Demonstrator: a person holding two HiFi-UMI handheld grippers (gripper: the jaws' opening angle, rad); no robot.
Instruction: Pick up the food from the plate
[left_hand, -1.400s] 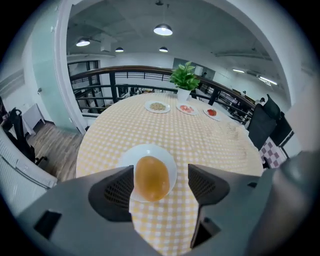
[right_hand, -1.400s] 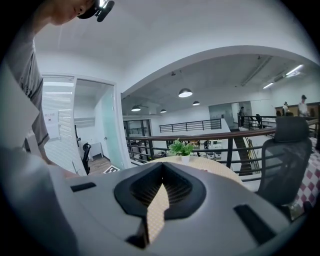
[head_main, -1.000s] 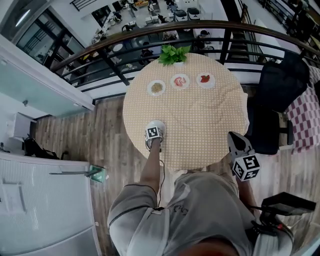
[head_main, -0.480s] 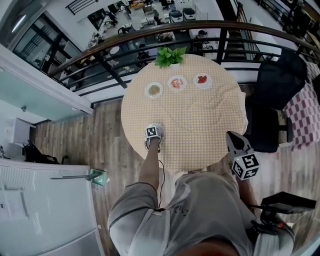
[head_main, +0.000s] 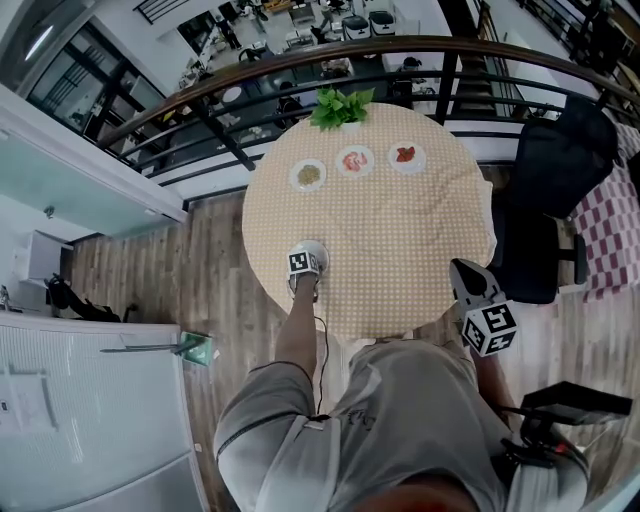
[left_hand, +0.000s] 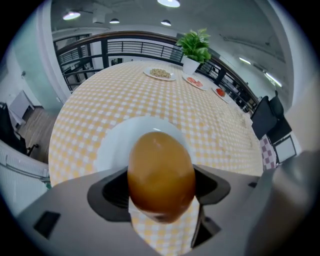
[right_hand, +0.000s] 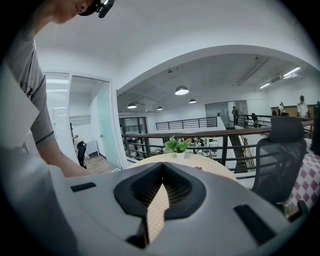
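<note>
Left tool is down at the near-left edge of the tabletop, nose pointing steeply downward, and it has its catch: a smooth brown egg-shaped piece of food is clamped between the two dark pads. The pads press on its narrow sides, and its long axis runs along the jaws, away from the tool's body. The white plate lies right behind and under it, so the food sits directly over the plate's near rim. I can't quite tell whether it has left the china.

The key relation is food above plate with the tool coming from overhead. By my reading the next move is a straight lift, keeping that rounded, slippery-looking shape from squirting forward out of the pads.

Right tool hangs off the near-right edge, well apart from the plate. Its jaws are drawn together at the tips with nothing between them, only a sliver of checked cloth showing through. The left hand is clearly the nearer one and does this alone.

Across the far edge, three small dishes and a potted plant stand untouched.

Against a second ago, very little differs. The left tool sits at the same spot on the near-left edge and the right tool hasn't budged. Only the head camera's framing has drifted slightly.
</note>
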